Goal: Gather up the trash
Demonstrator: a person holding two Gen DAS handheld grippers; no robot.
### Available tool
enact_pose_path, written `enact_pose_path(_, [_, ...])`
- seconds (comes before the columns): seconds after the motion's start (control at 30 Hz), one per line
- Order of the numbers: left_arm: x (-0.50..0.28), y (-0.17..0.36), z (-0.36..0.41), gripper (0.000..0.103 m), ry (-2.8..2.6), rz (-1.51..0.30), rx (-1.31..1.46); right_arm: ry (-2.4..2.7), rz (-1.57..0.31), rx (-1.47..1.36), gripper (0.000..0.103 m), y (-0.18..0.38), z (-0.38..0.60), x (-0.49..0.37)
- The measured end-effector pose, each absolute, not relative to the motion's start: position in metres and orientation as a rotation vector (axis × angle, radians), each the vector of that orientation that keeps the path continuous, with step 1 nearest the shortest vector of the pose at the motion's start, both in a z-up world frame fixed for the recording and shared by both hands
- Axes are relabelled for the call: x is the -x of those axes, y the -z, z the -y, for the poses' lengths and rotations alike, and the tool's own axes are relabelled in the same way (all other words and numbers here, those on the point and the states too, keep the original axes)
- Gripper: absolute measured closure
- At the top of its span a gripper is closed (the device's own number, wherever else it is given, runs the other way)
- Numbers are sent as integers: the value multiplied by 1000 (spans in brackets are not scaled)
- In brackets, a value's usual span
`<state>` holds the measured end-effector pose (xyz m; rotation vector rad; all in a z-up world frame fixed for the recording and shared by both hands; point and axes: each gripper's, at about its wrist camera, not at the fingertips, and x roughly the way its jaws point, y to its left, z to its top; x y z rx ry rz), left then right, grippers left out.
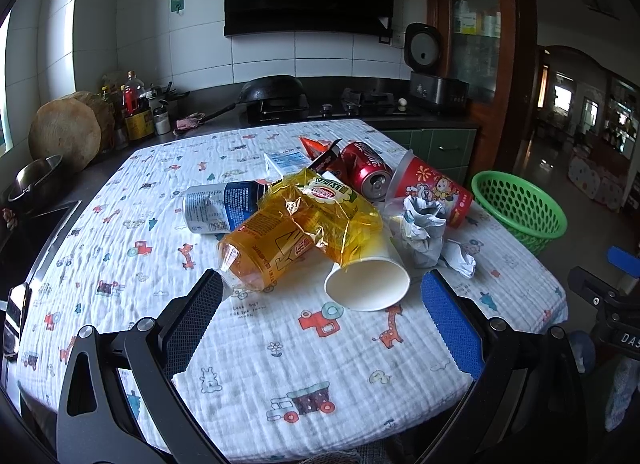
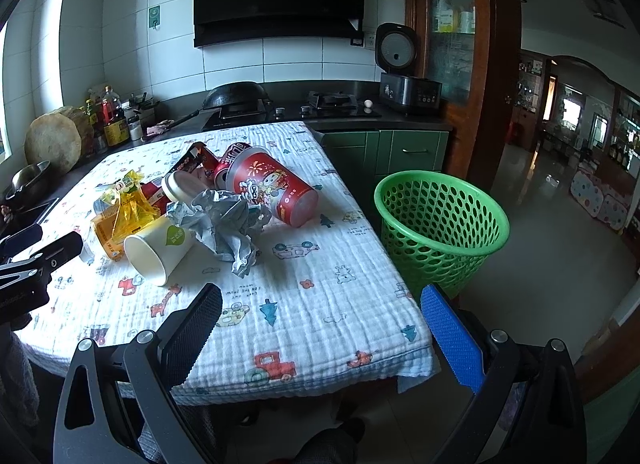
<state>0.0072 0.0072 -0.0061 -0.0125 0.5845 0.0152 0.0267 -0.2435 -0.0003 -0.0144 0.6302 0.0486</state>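
We are holding the left gripper (image 1: 322,288) and right gripper (image 2: 322,300) wide apart, gripping nothing; the trash pile (image 1: 320,208) is lying on the tablecloth (image 1: 260,364), the green basket (image 2: 440,224) standing beside the table.

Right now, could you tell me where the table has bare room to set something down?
The cloth is bare along the near edge, before the paper cup and crumpled paper, and on the left. Crowded mid-table: cans, wrappers, red tub.
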Motion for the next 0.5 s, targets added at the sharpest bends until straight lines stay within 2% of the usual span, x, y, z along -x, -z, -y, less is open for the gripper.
enact_pose_path(0.5, [-17,8,-8,5,-21,-599,9,-65,-640,26,6,4,240,-37])
